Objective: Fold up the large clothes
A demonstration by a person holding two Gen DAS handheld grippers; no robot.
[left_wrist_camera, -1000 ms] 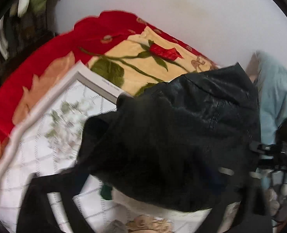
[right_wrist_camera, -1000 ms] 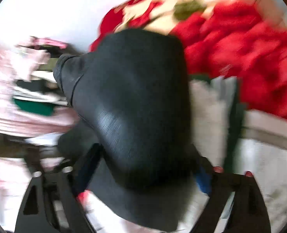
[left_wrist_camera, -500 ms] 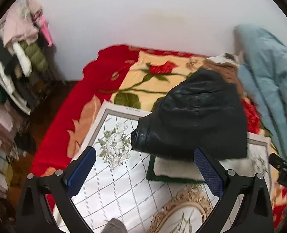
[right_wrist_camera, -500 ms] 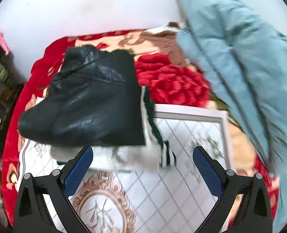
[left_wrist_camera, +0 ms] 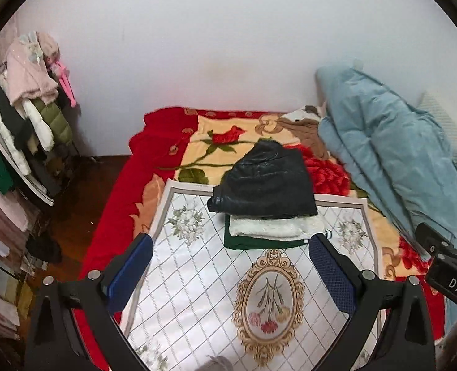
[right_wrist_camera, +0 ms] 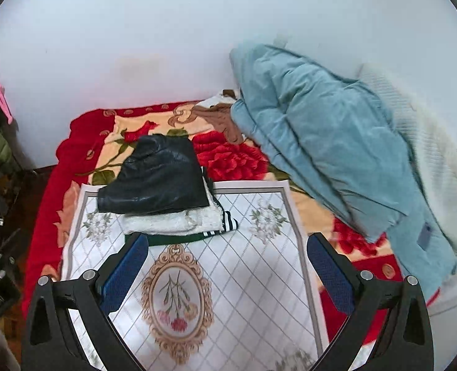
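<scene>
From the left wrist we catch a clothes rack (left_wrist_camera: 27, 117) the right view barely shows; the right shows more of the blue quilted coat (right_wrist_camera: 327, 142). Both the left gripper (left_wrist_camera: 228, 269) and right gripper (right_wrist_camera: 225, 262) hang spread wide, empty, while the folded black jacket (left_wrist_camera: 265, 182) tops a white-and-green stack on the bed's patterned cloth (left_wrist_camera: 197, 278).

White wall (left_wrist_camera: 228, 46), wooden floor (left_wrist_camera: 83, 213)

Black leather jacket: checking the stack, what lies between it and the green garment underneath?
A folded white fleecy garment, shown in both wrist views.
</scene>
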